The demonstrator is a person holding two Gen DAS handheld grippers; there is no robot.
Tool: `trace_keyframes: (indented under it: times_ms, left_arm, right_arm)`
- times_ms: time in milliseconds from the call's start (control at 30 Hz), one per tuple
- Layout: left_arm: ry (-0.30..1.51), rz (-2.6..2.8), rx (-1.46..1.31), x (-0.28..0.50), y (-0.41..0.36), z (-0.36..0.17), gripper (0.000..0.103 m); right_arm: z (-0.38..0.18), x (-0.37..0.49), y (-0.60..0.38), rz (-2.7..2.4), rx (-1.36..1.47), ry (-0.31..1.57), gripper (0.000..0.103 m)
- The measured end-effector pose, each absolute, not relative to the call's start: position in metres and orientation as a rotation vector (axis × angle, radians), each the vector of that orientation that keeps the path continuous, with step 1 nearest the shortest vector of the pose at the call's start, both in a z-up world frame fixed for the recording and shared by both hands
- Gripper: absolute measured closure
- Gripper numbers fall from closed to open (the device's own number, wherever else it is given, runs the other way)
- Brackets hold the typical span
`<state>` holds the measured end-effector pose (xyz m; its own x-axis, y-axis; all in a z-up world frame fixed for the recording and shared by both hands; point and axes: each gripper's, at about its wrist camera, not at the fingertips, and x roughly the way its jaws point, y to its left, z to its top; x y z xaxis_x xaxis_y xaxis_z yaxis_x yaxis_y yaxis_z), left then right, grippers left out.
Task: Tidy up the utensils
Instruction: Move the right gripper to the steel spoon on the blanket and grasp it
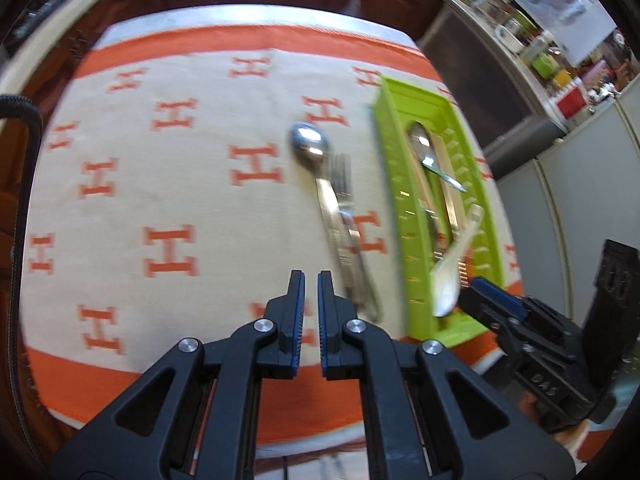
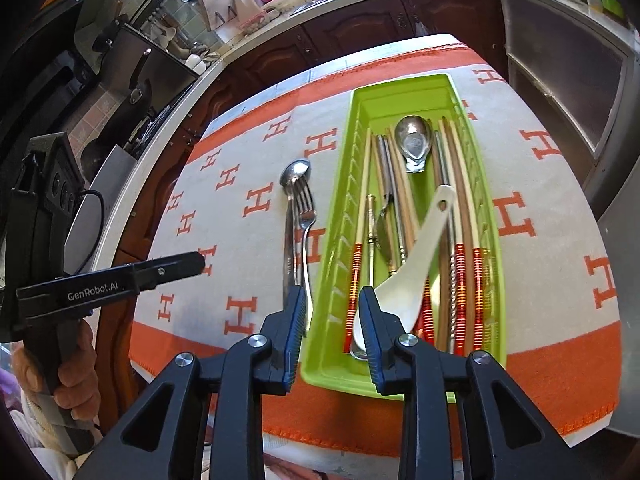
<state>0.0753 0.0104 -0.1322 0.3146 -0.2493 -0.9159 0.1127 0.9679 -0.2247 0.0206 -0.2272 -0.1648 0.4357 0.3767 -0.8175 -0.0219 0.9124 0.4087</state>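
A green utensil tray (image 2: 402, 90) (image 1: 390, 128) lies on the orange-and-cream cloth and holds chopsticks (image 2: 460, 280), a steel spoon (image 2: 414, 140) and other cutlery. A white ceramic spoon (image 2: 408, 280) (image 1: 450, 268) lies tilted in the tray, its bowl just beyond my right gripper (image 2: 332, 300), which is open over the tray's near end. A steel spoon (image 1: 312, 146) (image 2: 294, 172) and a fork (image 1: 344, 188) (image 2: 305, 208) lie on the cloth left of the tray. My left gripper (image 1: 311, 276) is nearly shut and empty, above the cloth near their handles.
The table (image 1: 240, 14) carries the patterned cloth (image 1: 160, 160). Dark wooden cabinets (image 2: 360, 20) and a cluttered counter (image 1: 540, 40) run behind it. The left gripper's body (image 2: 108, 284) shows at the left of the right wrist view.
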Motion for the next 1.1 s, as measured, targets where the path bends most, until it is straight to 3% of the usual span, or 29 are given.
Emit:
trace_keyframes:
  times_ms: [167, 333, 700, 800, 1100]
  left_arm:
    - [1.187, -0.203, -0.12, 0.07, 0.035, -0.125, 0.095]
    - [1.134, -0.19, -0.126, 0.064, 0.05, -0.117, 0.065]
    - [1.085, -0.154, -0.155, 0.07, 0.073, -0.108, 0.064]
    - [1.063, -0.136, -0.162, 0.073, 0.082, -0.108, 0.064]
    - [1.086, -0.081, -0.178, 0.085, 0.104, -0.129, 0.064]
  right_arm:
    - [-0.155, 0.022, -0.206, 0.284, 0.324, 1.1, 0.075]
    - [-0.146, 0.029, -0.182, 0.31, 0.276, 1.1, 0.075]
    - [-0.134, 0.055, -0.146, 0.331, 0.187, 1.105, 0.073]
    - [-0.138, 0.066, -0.141, 0.315, 0.172, 1.118, 0.069]
    - [-0.158, 0.096, -0.112, 0.335, 0.097, 1.165, 0.069]
